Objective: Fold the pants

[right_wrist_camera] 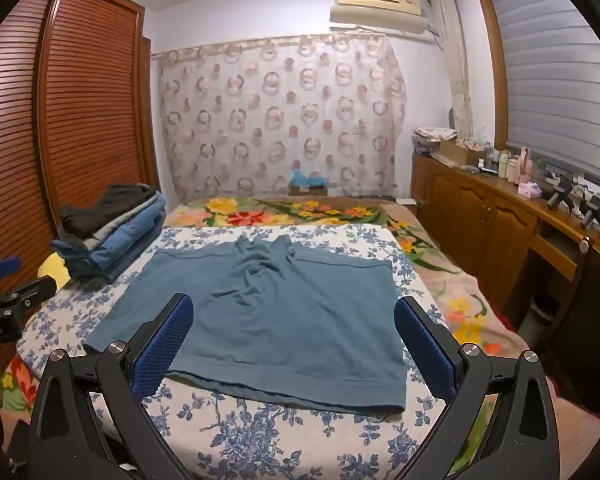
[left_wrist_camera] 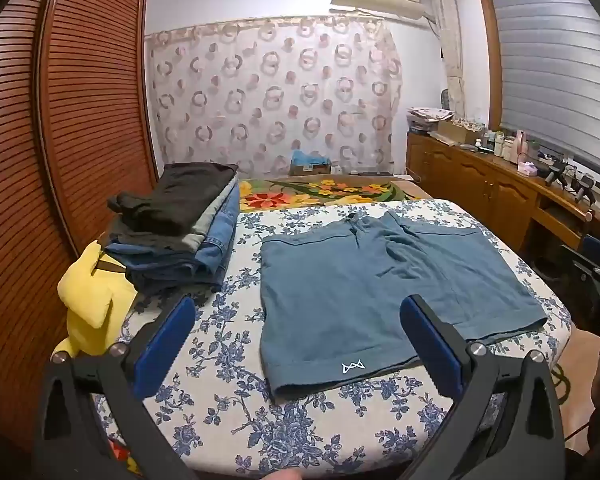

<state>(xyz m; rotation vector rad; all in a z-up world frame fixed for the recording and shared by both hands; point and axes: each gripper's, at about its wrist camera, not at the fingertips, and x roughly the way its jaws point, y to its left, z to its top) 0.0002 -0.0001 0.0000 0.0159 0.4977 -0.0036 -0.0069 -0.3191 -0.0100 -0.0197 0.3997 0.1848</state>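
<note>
A: Left wrist view?
B: Blue shorts (left_wrist_camera: 384, 288) are laid flat on the floral bedsheet (left_wrist_camera: 228, 408), waistband away, hems near. Left gripper (left_wrist_camera: 296, 344) is held spread, nothing grasped. Stacked clothes (left_wrist_camera: 180, 232) and a yellow plush (left_wrist_camera: 92, 300) are seen left.

A: Right wrist view?
B: Shorts (right_wrist_camera: 260, 312) are seen with legs side by side. Right gripper (right_wrist_camera: 294, 346) is held spread above the near hem, nothing grasped. Wooden cabinet (right_wrist_camera: 480, 216) is seen right.

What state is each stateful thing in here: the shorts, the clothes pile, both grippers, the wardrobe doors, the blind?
Blue shorts: spread flat on the bed, unfolded, ungripped.
Clothes stack: folded, piled left of the shorts.
Left gripper: open, empty.
Right gripper: open, empty.
Wardrobe doors: closed.
Window blind: lowered.
</note>
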